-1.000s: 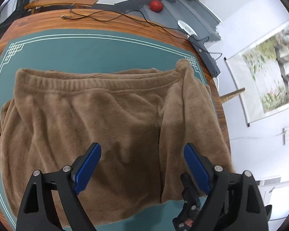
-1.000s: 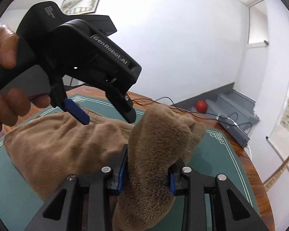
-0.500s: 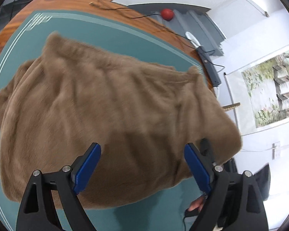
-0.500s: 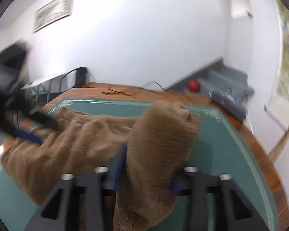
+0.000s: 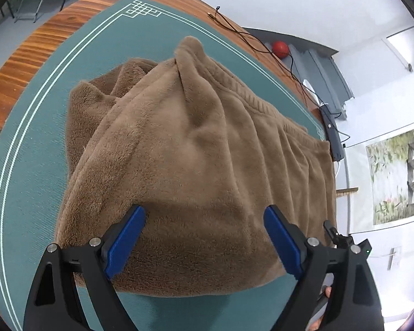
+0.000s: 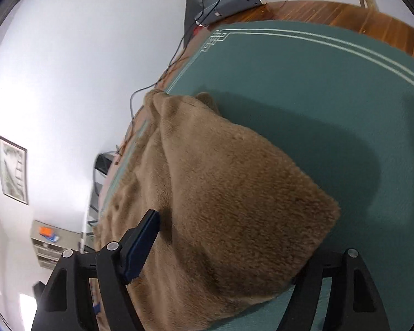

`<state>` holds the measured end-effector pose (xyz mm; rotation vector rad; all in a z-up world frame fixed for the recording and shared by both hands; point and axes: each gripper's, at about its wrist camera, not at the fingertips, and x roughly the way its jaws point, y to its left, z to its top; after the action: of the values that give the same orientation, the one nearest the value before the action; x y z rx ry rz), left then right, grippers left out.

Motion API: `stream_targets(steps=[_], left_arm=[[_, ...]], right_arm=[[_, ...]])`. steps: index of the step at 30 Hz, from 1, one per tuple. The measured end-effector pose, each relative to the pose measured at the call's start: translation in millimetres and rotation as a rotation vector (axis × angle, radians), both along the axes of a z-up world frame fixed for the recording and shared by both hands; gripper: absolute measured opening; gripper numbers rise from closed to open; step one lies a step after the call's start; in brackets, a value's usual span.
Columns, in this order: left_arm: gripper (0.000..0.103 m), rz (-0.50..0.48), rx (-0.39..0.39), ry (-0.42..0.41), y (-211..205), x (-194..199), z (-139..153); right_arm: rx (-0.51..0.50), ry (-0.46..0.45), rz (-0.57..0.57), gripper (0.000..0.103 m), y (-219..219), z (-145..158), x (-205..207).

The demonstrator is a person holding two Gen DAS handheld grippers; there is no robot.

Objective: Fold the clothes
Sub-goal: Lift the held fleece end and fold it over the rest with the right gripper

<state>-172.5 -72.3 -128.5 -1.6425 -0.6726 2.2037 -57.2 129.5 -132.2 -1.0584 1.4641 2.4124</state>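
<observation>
Garment: a brown fleece pair of trousers (image 5: 196, 165), folded into a thick bundle, lies on the dark green mat with white border lines (image 5: 41, 127); its ribbed waistband (image 5: 251, 96) runs along the far edge in the left wrist view
Support: the mat covers a reddish-brown wooden tabletop (image 5: 41, 41)
Left tool (image 5: 204, 237): jaws stand wide, blue pads apart above the near part of the bundle, nothing gripped
Right tool (image 6: 229, 251): jaws have just been opening; a folded corner of the fleece (image 6: 234, 207) sits between the fingers, the blue pad on the left of that view is clear of the cloth, the other pad is hidden behind the pile, so the fabric looks released
Far edge: black cables (image 5: 251, 38) trail across the wood toward a grey power strip (image 6: 229, 2)
Background: a red ball (image 5: 280, 49) sits beyond the tabletop, and a framed landscape picture (image 5: 397, 176) hangs on the white wall
</observation>
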Motion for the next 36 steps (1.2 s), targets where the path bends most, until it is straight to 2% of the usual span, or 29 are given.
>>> stream_targets(steps=[2, 6, 8, 11, 16, 19, 26, 30, 36], left_arm=[[0.091, -0.001, 0.004, 0.009, 1, 0, 0], [0.091, -0.004, 0.024, 0.014, -2, 1, -3], [0.091, 0.005, 0.035, 0.018, -10, 3, -1], [0.091, 0.033, 0.030, 0.033, -20, 3, 3], [0.091, 0.084, 0.015, 0.031, -45, 3, 2], [0.091, 0.100, 0.036, 0.023, -55, 3, -3], [0.091, 0.134, 0.067, 0.027, -78, 9, -6], [0.091, 0.174, 0.089, 0.019, -100, 13, -11], [0.091, 0.187, 0.091, 0.005, -127, 26, -21]], right_arm=[[-0.067, 0.042, 0.014, 0.078, 3, -6, -6], [-0.083, 0.060, 0.053, 0.076, 6, -6, -20], [-0.083, 0.045, 0.073, 0.045, 8, -5, -25], [-0.054, 0.042, 0.088, 0.040, 9, 7, -27], [0.120, 0.101, 0.144, 0.037, -8, 59, -37], [0.229, 0.152, 0.183, 0.037, -25, 94, -48], [0.456, 0.255, 0.291, 0.034, -101, 155, -49], [0.544, 0.306, 0.354, 0.034, -142, 175, -51], [0.635, 0.375, 0.478, 0.034, -207, 176, -63]])
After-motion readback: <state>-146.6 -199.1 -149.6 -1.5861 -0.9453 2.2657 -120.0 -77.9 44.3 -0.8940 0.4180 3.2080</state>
